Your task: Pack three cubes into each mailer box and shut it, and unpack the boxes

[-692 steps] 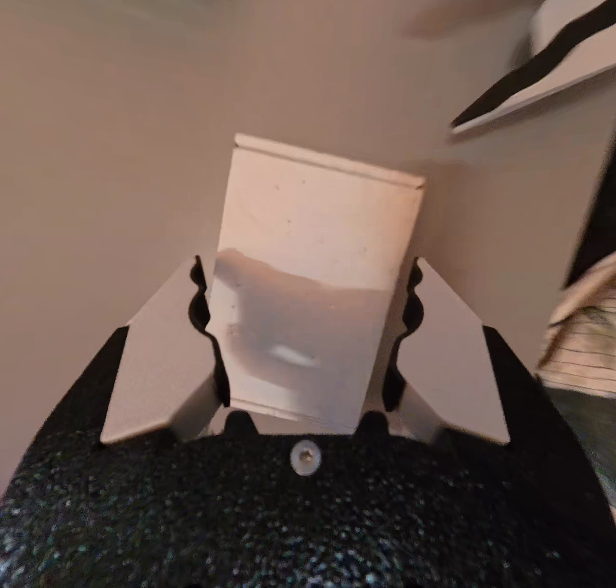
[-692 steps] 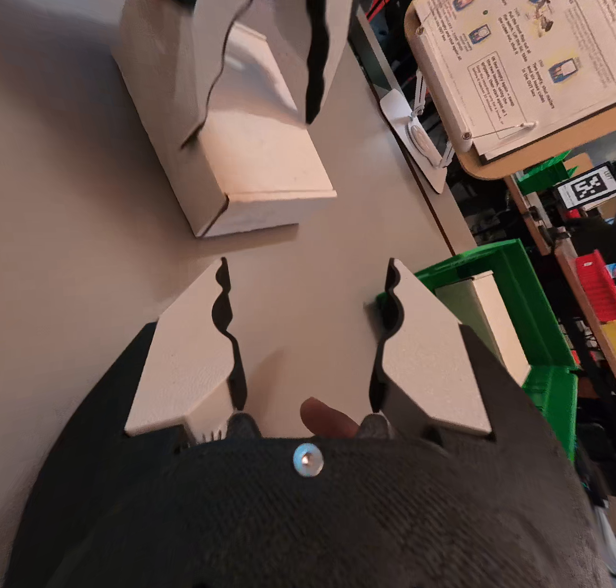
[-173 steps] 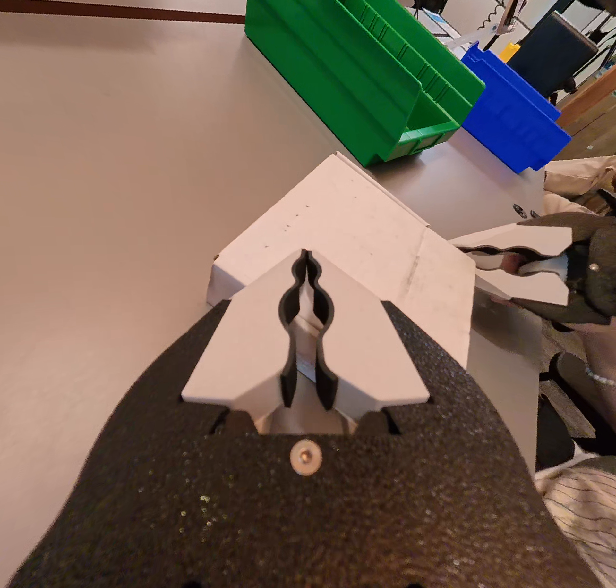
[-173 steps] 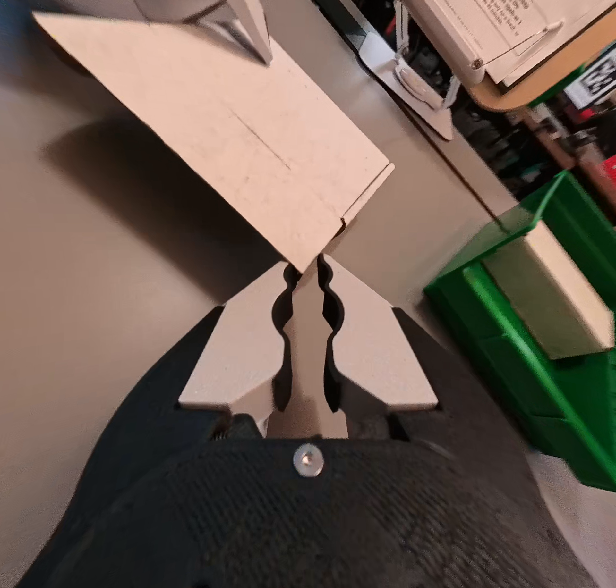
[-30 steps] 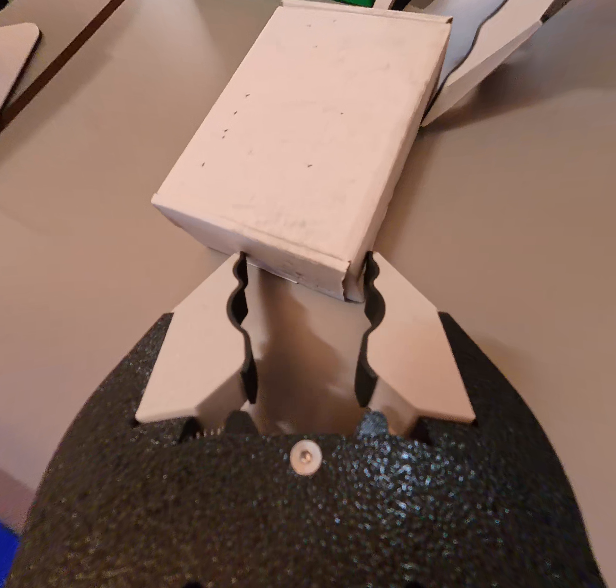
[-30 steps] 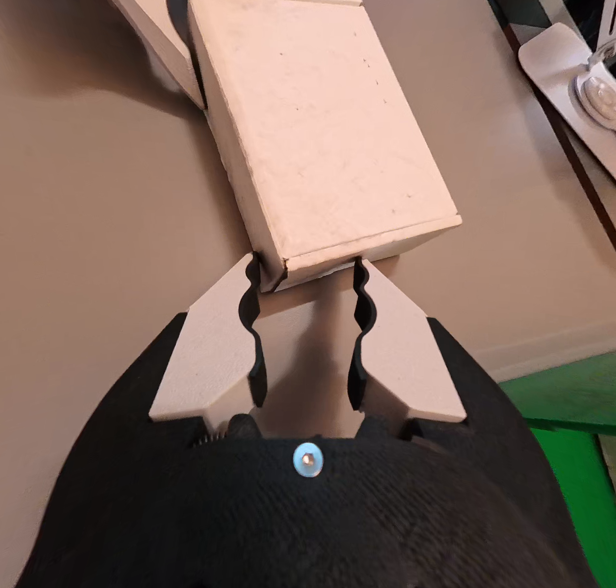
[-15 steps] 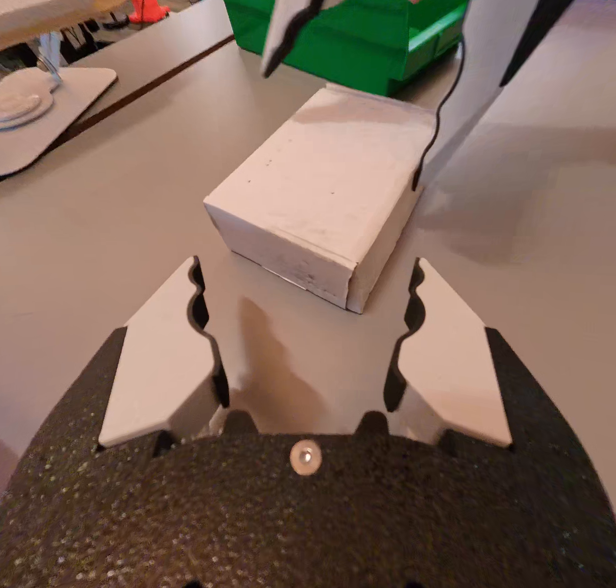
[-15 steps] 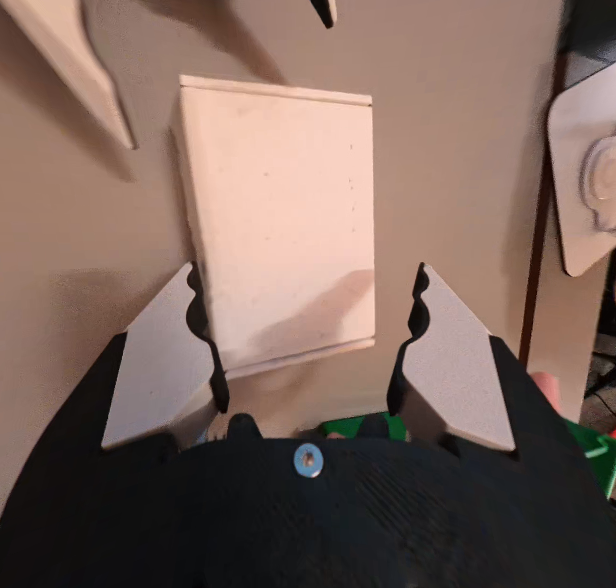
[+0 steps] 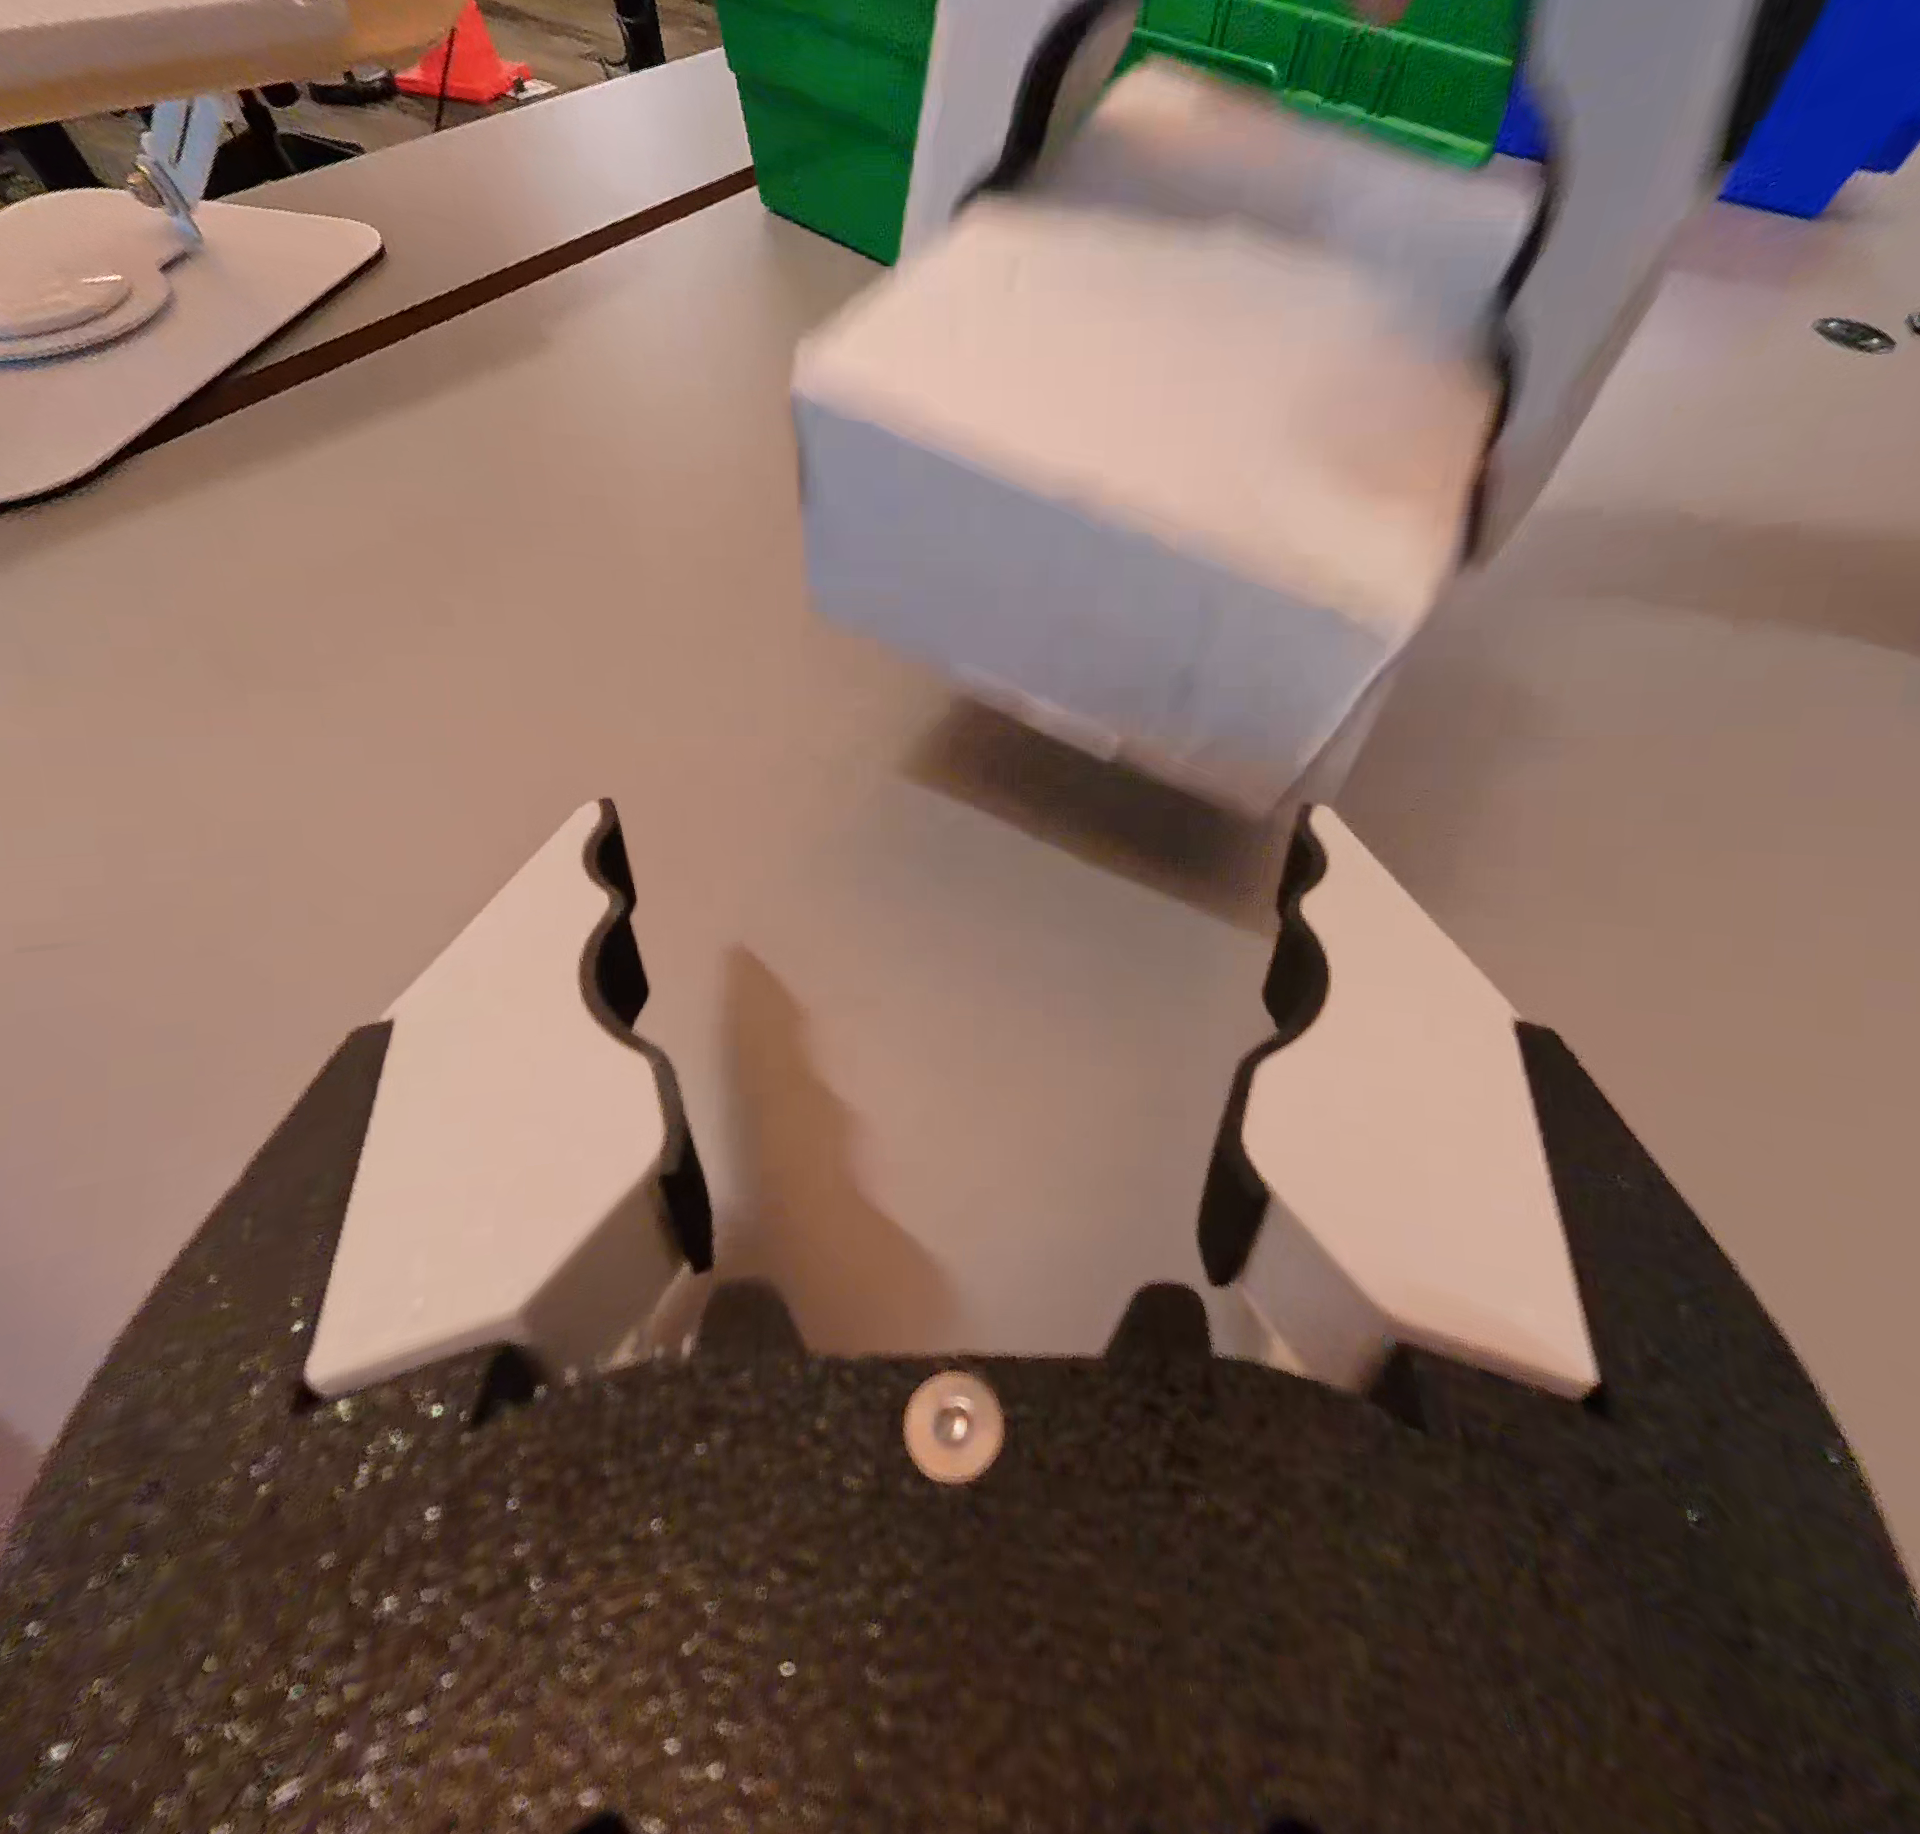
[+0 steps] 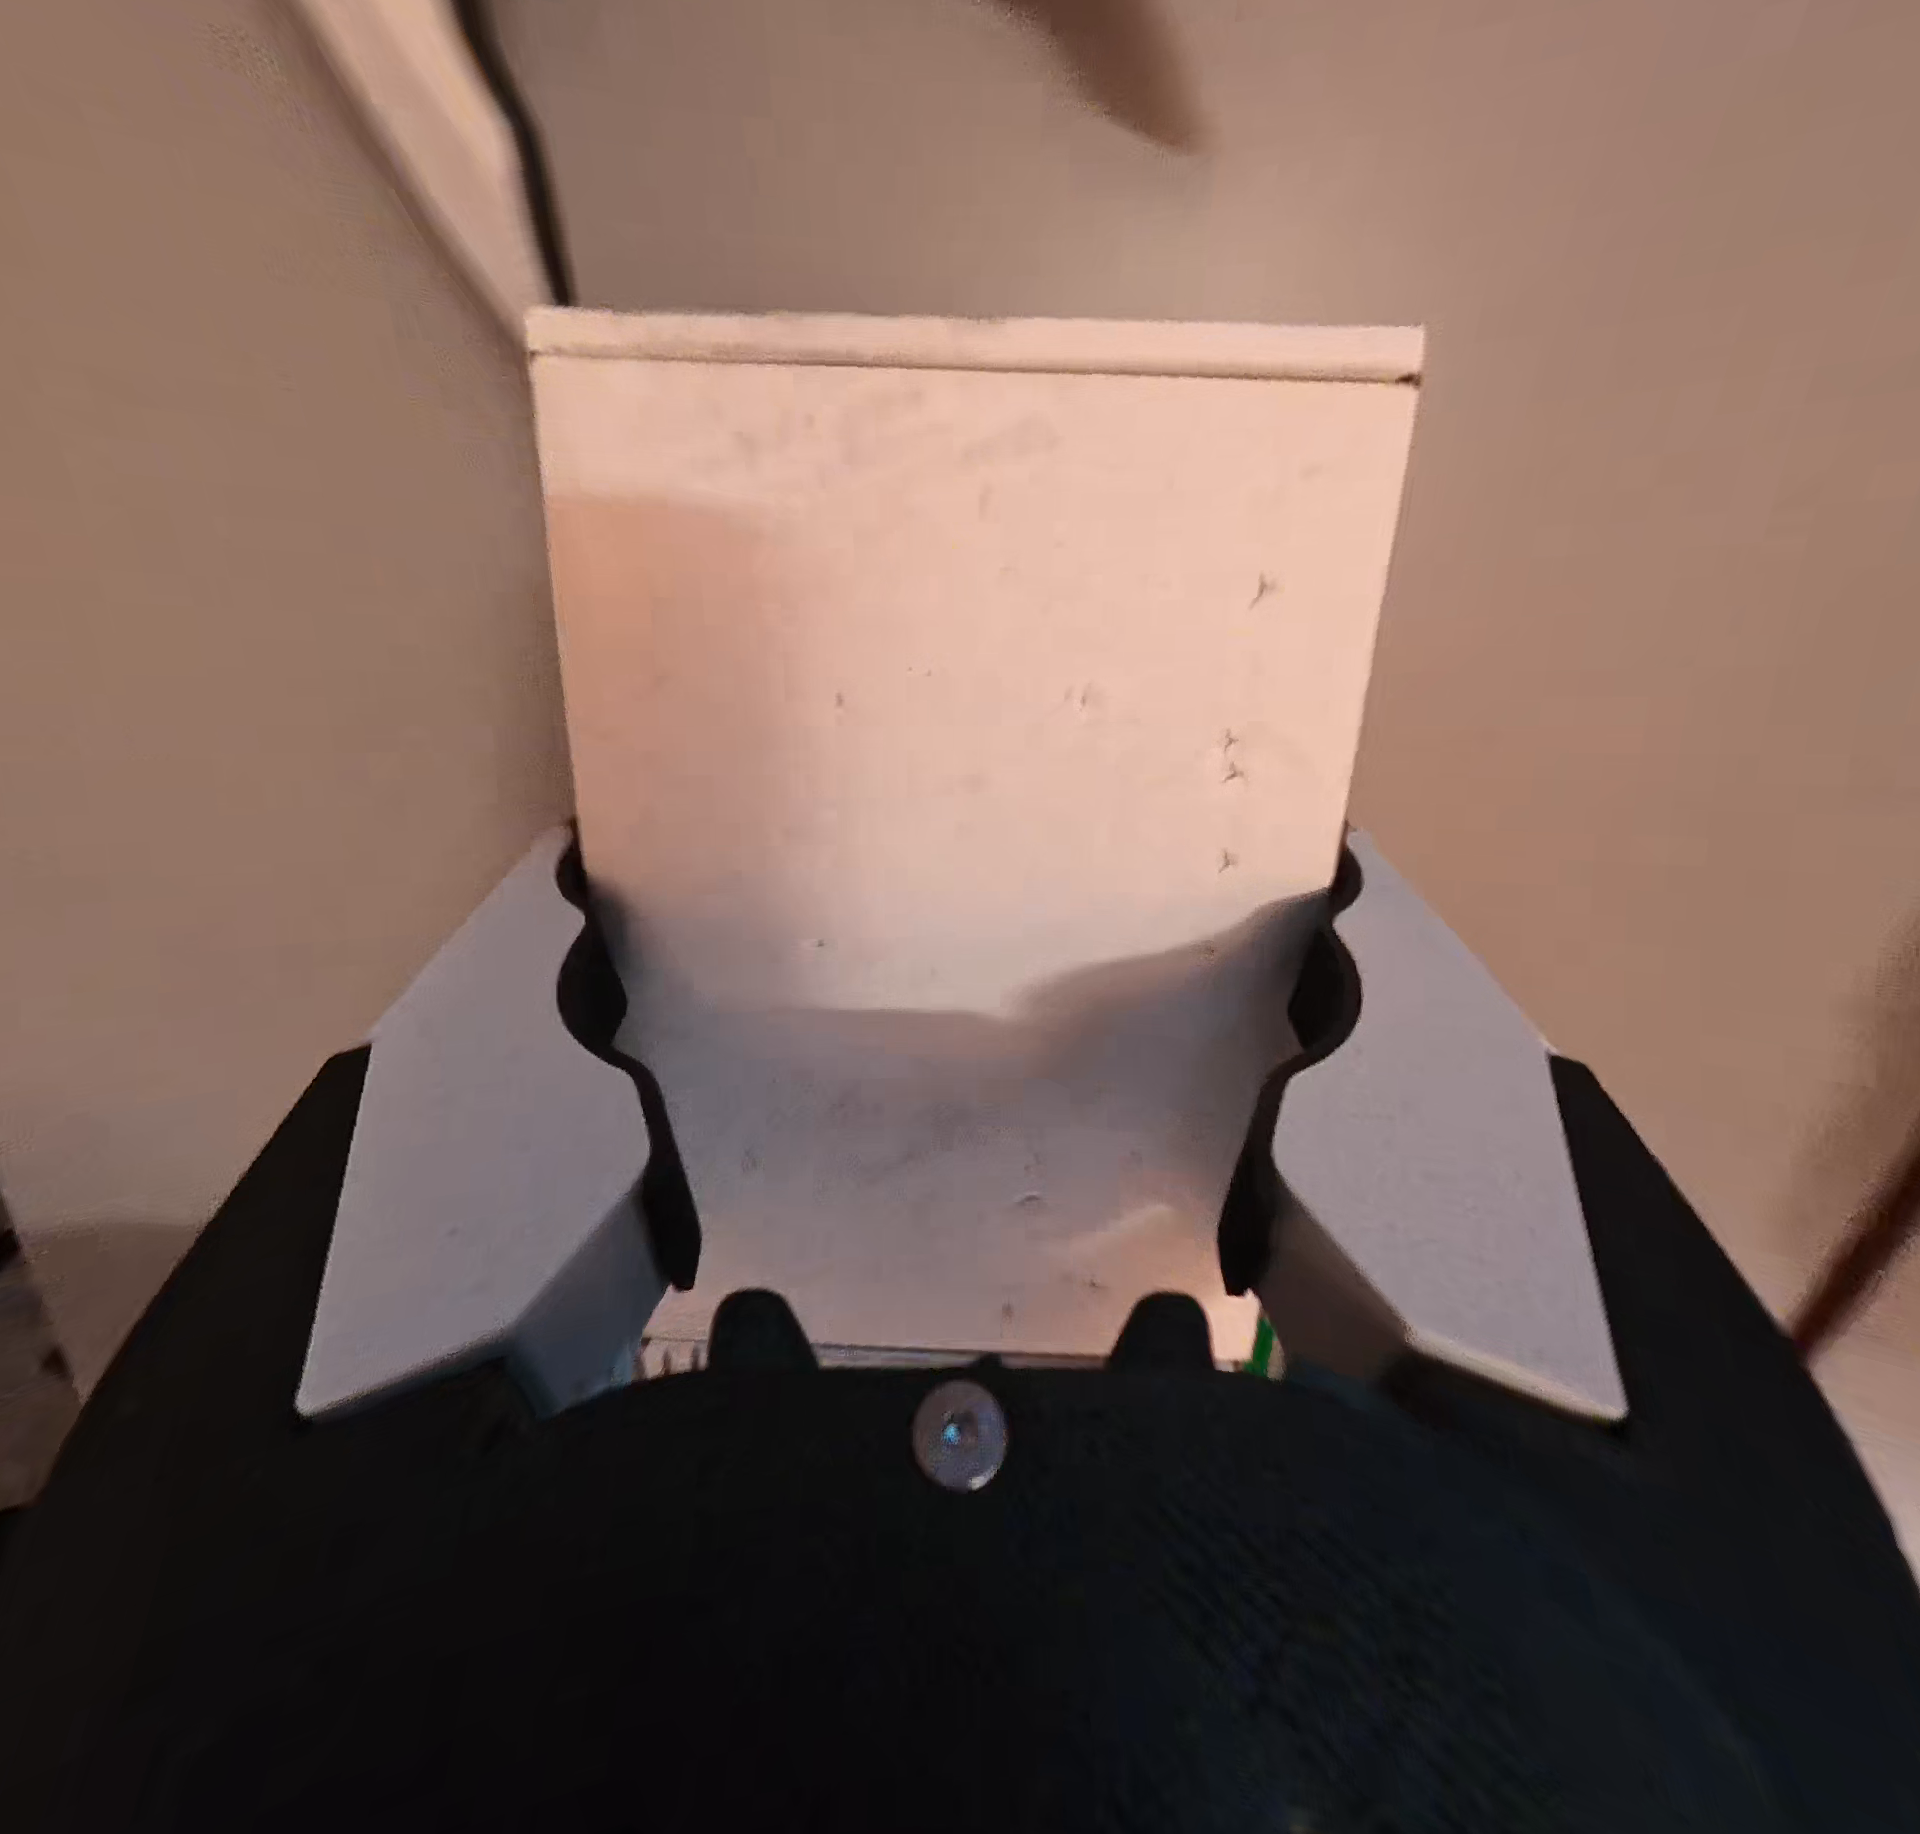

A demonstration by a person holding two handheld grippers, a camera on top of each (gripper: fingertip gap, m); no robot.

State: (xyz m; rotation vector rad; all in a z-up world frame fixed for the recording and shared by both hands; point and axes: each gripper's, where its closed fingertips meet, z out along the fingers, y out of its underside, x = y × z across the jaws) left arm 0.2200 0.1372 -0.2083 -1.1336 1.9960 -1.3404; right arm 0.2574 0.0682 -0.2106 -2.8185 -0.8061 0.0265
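White mailer box [image 9: 1132, 454], plain beige table [image 9: 312, 641], one green bin [image 9: 821, 101], one blue bin [image 9: 1829, 111] behind.

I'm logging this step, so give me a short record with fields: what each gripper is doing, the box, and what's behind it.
left gripper: open, empty, above the table
right gripper: fingers on both sides of the box
mailer box: white, shut, lifted off the table
behind box: green bin, blue bin
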